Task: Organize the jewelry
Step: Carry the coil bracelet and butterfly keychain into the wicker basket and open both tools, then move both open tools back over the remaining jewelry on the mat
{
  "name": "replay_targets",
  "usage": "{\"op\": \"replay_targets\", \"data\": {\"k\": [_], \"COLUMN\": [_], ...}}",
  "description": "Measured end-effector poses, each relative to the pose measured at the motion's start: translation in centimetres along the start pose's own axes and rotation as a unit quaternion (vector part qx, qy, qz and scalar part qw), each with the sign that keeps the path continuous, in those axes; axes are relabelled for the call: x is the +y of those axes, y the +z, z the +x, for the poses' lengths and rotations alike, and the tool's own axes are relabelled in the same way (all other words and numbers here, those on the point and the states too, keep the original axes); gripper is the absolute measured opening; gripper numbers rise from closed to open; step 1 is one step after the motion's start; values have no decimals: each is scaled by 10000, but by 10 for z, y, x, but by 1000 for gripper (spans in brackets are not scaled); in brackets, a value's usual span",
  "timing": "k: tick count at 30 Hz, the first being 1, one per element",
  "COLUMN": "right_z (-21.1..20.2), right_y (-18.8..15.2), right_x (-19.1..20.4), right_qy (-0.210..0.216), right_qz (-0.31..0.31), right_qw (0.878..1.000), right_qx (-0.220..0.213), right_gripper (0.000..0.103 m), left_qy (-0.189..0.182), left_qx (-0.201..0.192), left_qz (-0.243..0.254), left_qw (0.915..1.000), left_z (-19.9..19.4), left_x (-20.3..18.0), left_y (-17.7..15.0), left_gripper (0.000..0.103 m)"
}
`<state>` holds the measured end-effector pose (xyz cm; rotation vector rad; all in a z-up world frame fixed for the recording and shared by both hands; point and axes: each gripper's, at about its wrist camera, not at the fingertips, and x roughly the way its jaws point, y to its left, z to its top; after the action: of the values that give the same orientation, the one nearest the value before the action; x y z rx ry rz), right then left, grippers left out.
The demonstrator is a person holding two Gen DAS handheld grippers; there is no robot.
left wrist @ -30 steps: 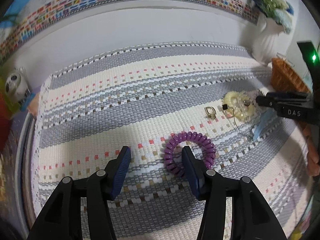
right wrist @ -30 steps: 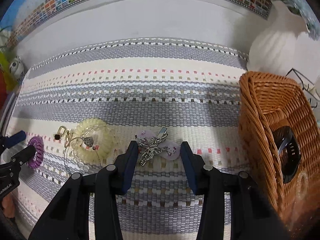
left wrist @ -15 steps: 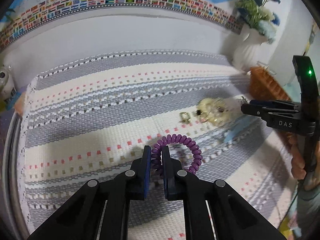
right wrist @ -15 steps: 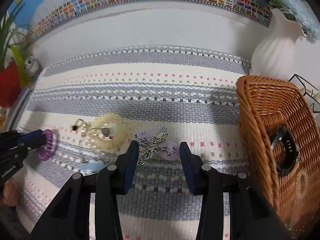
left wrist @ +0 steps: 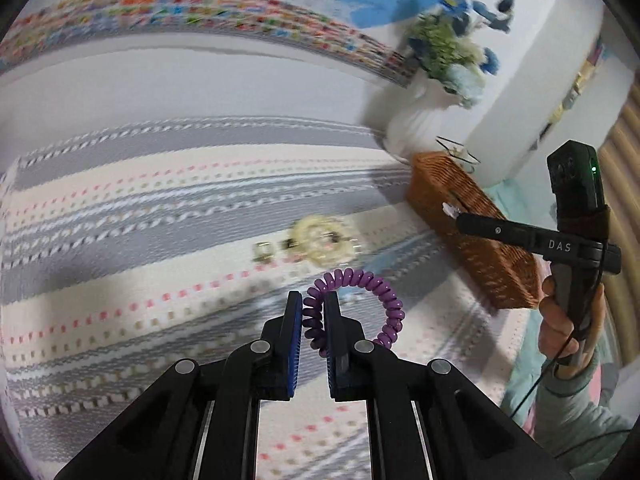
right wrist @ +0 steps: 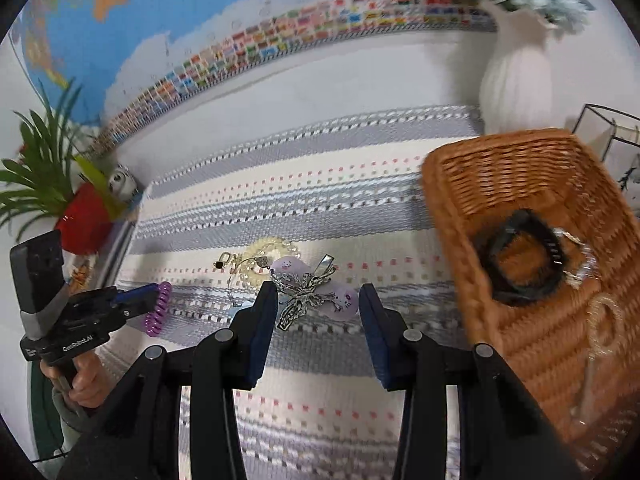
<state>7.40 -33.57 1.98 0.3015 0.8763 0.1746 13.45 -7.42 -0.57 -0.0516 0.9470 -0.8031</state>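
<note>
Left tongs (left wrist: 311,322): closed nearly to touching on one side of the purple coil bracelet (left wrist: 352,304); the rest of the loop hangs free to the right of the pads, lifted off the striped cloth (left wrist: 160,220).

Right tongs (right wrist: 318,320): jaws about half open, with the silver butterfly clip (right wrist: 304,292) showing between the tips. Whether the pads bear on the clip cannot be told; it may lie on the cloth below, together with the pale lilac pieces (right wrist: 344,300) beside it.

Step in hand, as judged: carry the bracelet to the wicker basket (left wrist: 472,232). To do it well, keep the pinch firm, since the coil is springy and held by one strand only; clear the basket's near wall before lowering; let go low inside, so the loop does not bounce out. The two hands converge on the same basket, so give the right one room.

Basket contents: a black band (right wrist: 520,256) and a pale ring (right wrist: 608,324).

Remaining on the cloth-covered surface: a cream coil bracelet (right wrist: 272,252) with a chain, and a small gold clasp (right wrist: 224,258).
</note>
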Motion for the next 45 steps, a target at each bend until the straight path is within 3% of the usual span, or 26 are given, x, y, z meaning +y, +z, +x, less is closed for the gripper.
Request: {"op": "replay_targets", "data": {"k": [4,9,15,20,33,42,45], "right_z": [-40,-86,-99,-93,-66,-62,-63], "right_y": [-2,-9,-25,-37,-33,-31,-31], "right_x": [-26,-82,-144,-167,-192,-192,-192], "right_qy": [-175,-870,-1259,-1339,-1284,-1451,-1429], "right_qz": [95,412,732,719,636,570,649], "right_qw": [9992,9931,9886,9882,9893,9873,9872], "right_qx": [-353,-677,-393,-174,264,303,279], "right_gripper": [45,45,45,45,46,46,46], "left_qy": [-8,-450,-834,-909,-505,-156,-224], "left_qx": [-6,184,497,874,1487,1404,1404], "left_qz": [449,861,1203,1478,2089,2478,2449], "left_qw": [9990,9951,9880,9809,9652,9585,9591], "left_z": [2,32,93,139,198,203,201], "left_x": [-47,-118,-200,-245,-265,-274,-273], "left_y": [24,59,89,89,63,55,56], "left_gripper": [10,10,10,10,10,11,13]}}
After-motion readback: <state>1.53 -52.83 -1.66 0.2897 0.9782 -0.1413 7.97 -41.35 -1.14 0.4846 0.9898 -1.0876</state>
